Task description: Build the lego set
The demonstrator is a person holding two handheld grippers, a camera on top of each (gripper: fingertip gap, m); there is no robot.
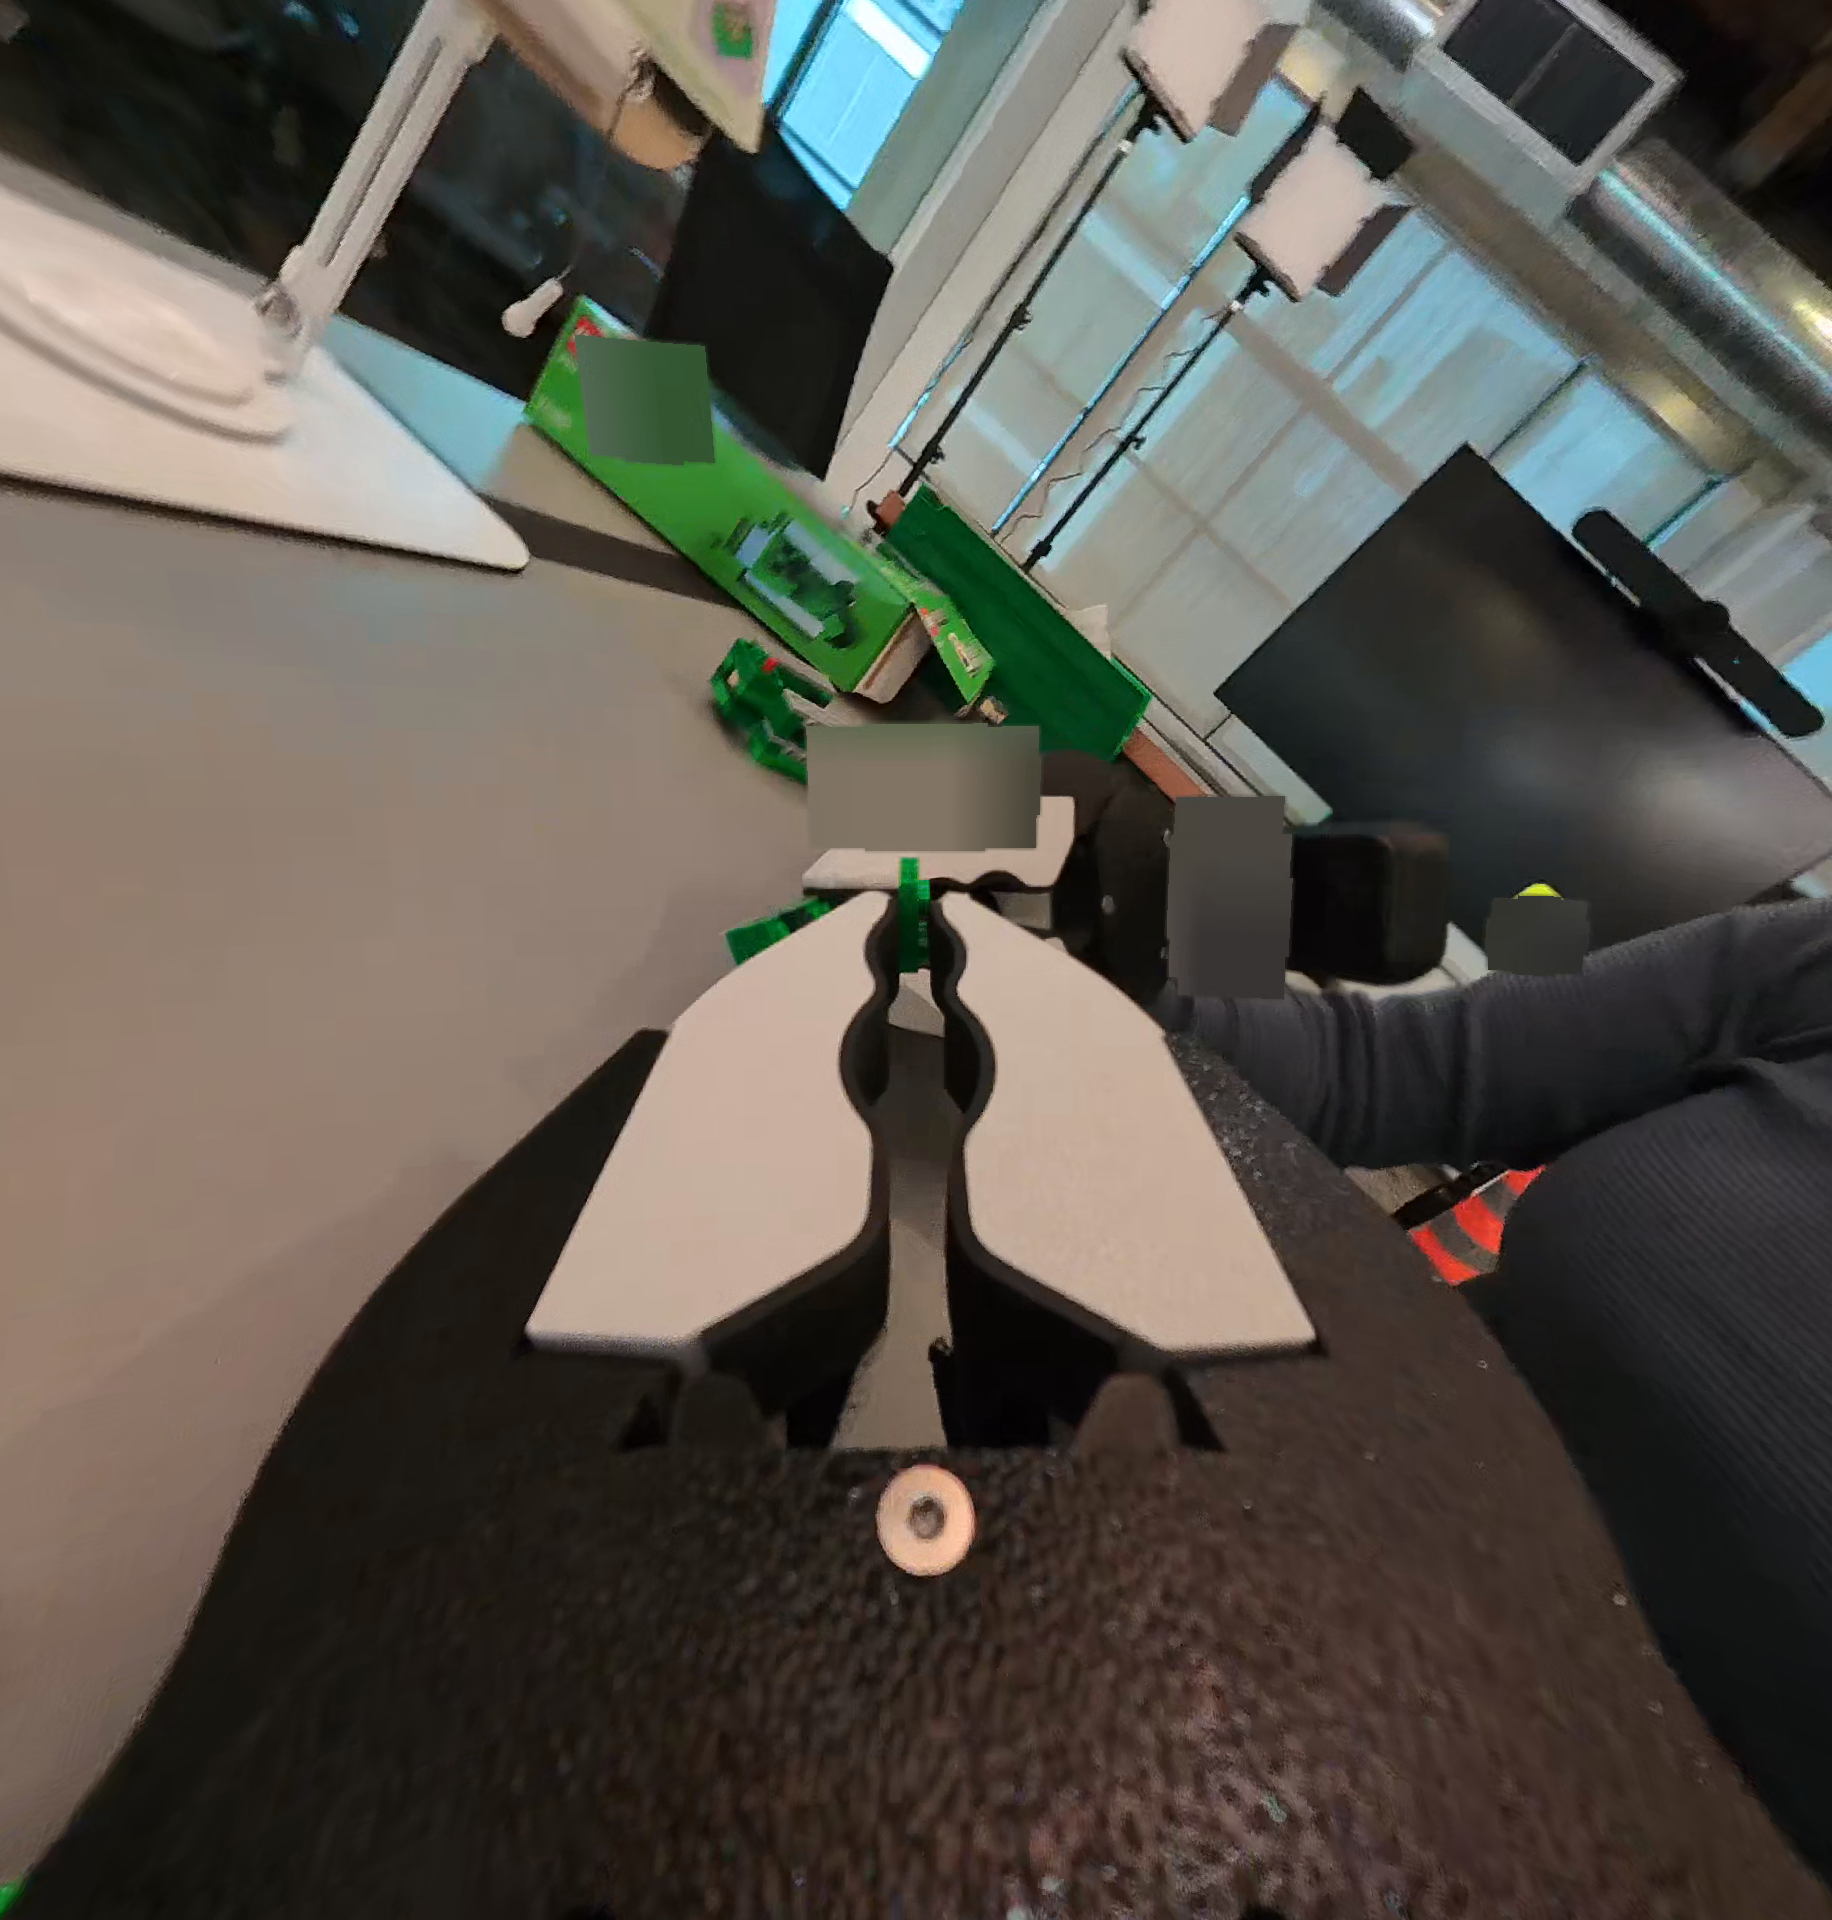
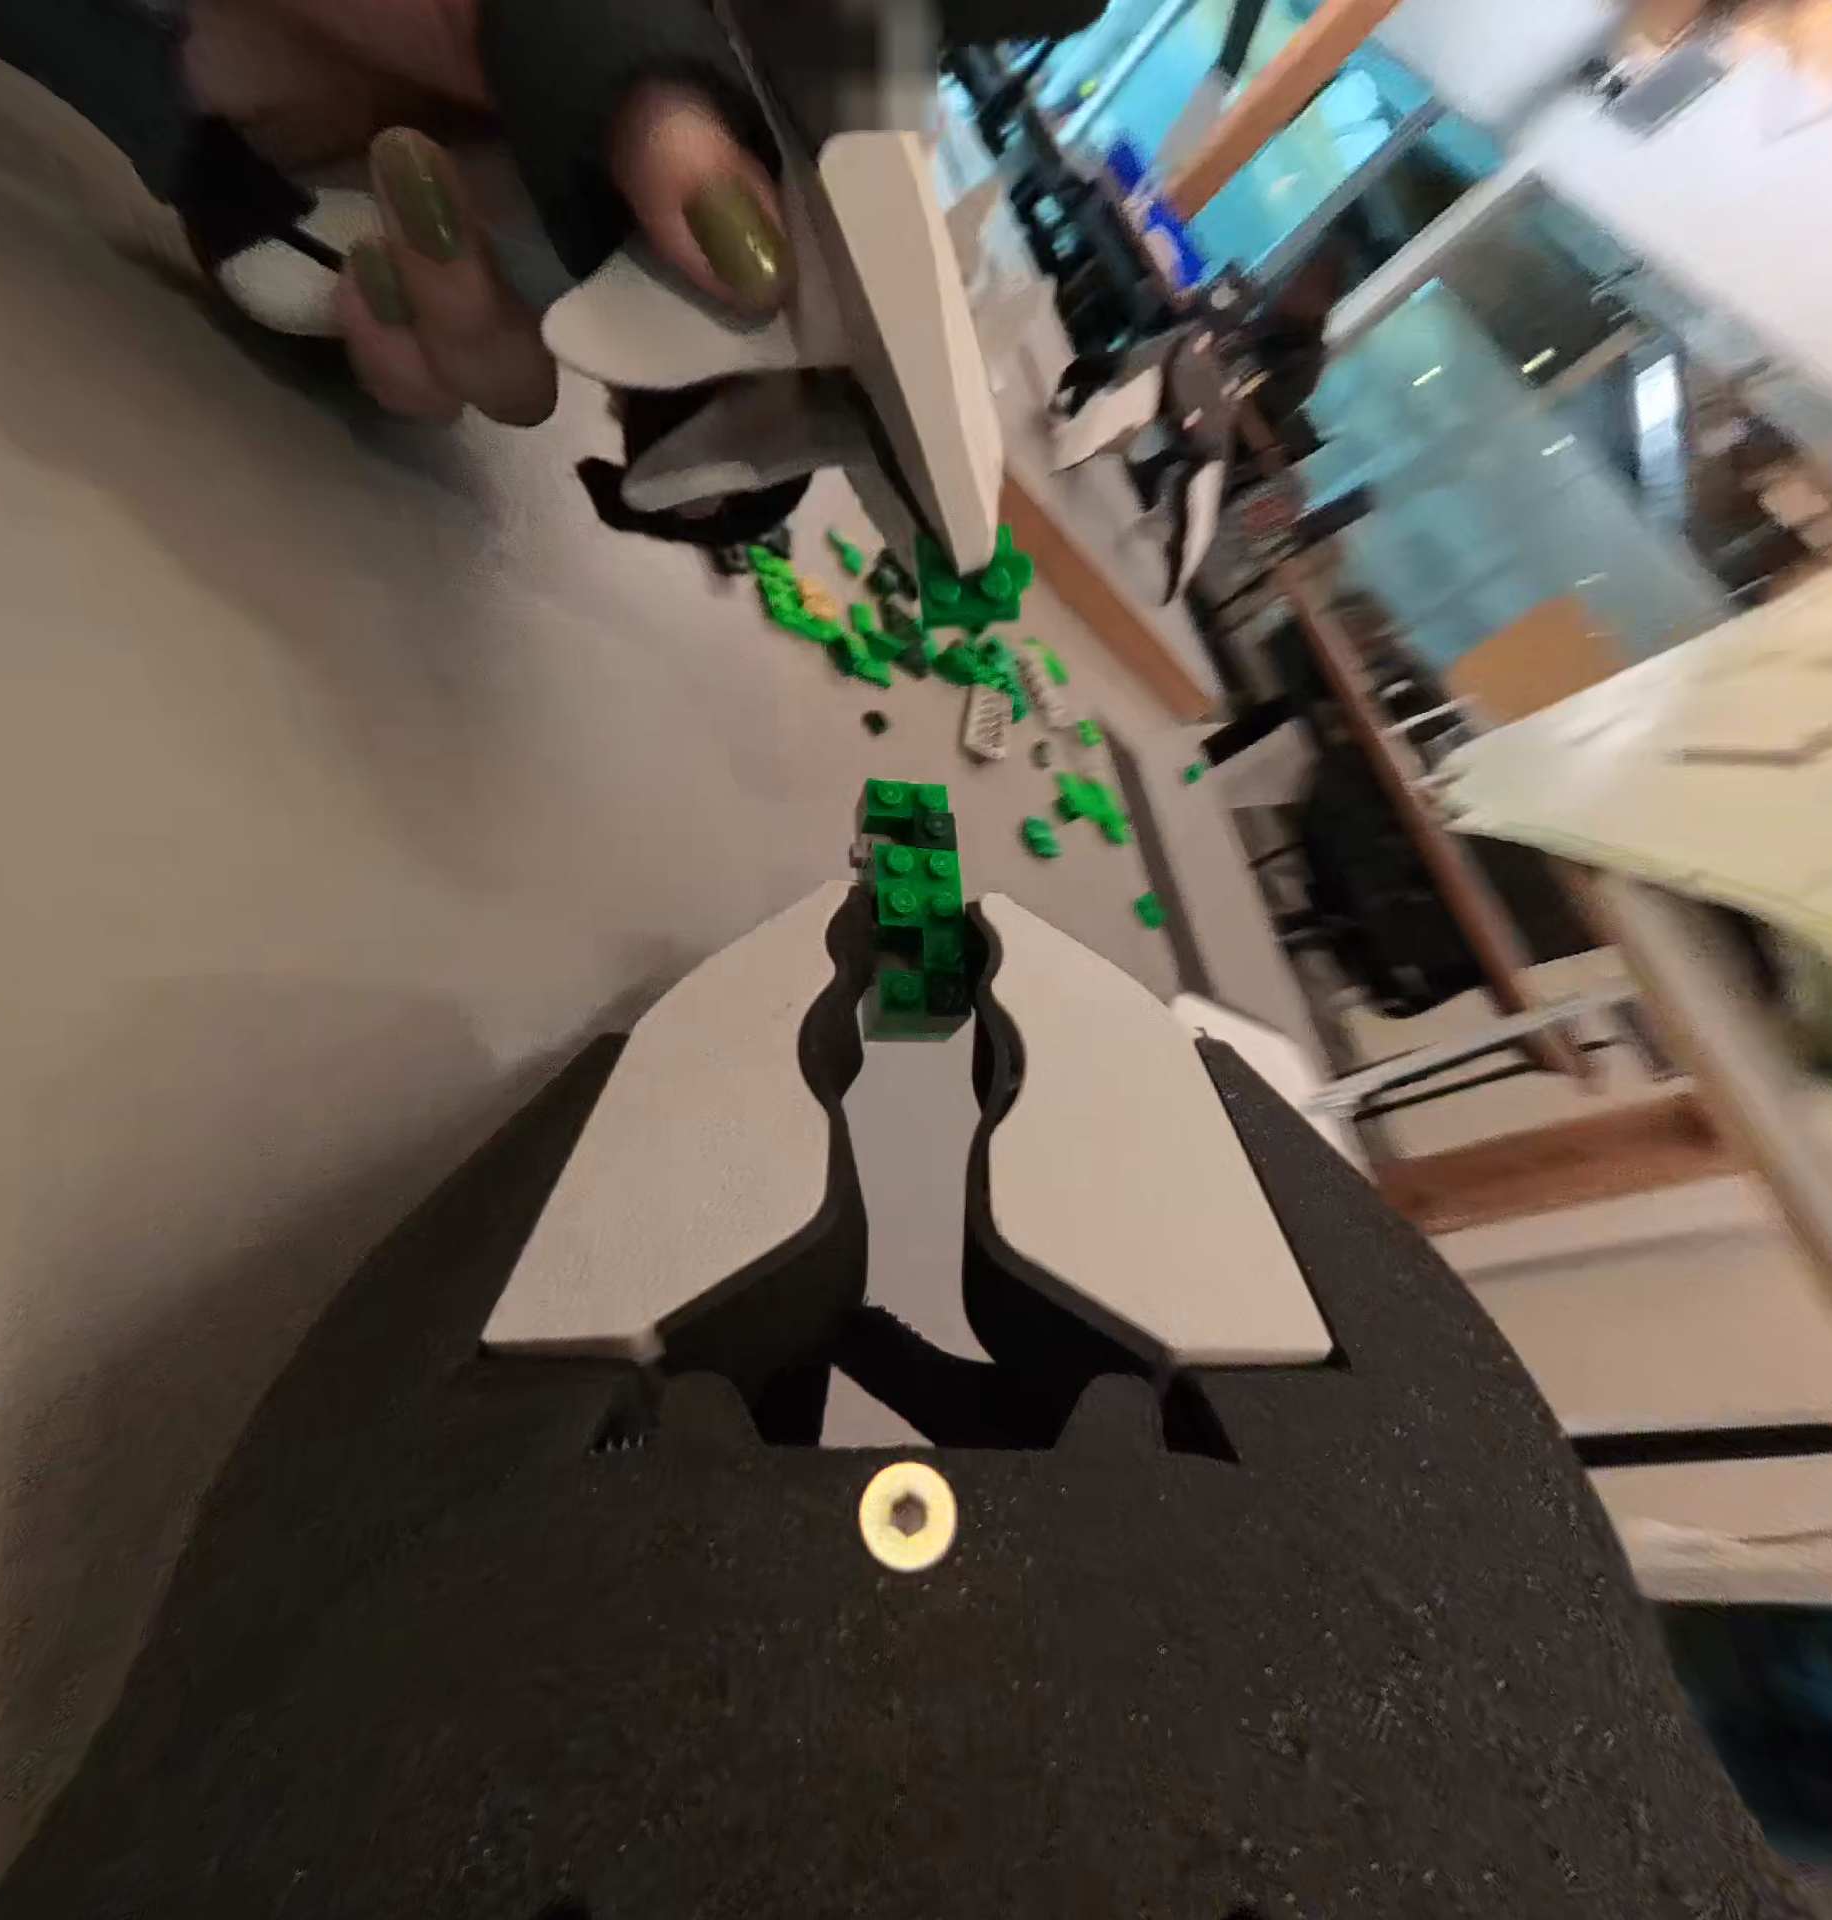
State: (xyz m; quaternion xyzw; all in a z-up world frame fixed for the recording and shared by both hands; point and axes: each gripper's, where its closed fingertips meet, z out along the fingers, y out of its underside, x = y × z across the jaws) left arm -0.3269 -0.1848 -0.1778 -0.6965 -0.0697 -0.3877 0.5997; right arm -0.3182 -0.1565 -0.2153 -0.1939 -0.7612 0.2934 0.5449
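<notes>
Green bricks everywhere, so the build looks early-to-mid: right gripper (image 2: 917,914) has its fingers closed around a small stacked sub-assembly (image 2: 917,914) of green and dark-green bricks, lifted off the table (image 2: 268,831), while lots of loose pieces (image 2: 891,644) lie scattered beyond it, unplaced. Another partial green build (image 1: 761,707) sits on the table near the green box (image 1: 725,520) in the left wrist view. Left gripper (image 1: 910,914) has its fingers nearly together, pinching a thin green piece (image 1: 910,914) edge-on; from the right wrist view the same piece reads as a small plate w/ studs (image 2: 969,587) hanging at the left gripper's tip. So approx two parts are in hand and, by my read, about to be joined; most of the set is left to do. Pose: both grippers tilted hard, views rolled; left one angles down from upper centre toward the right one's stack, a hand (image 2: 455,301) wrapped round its body. Grippers near, not touching.
</notes>
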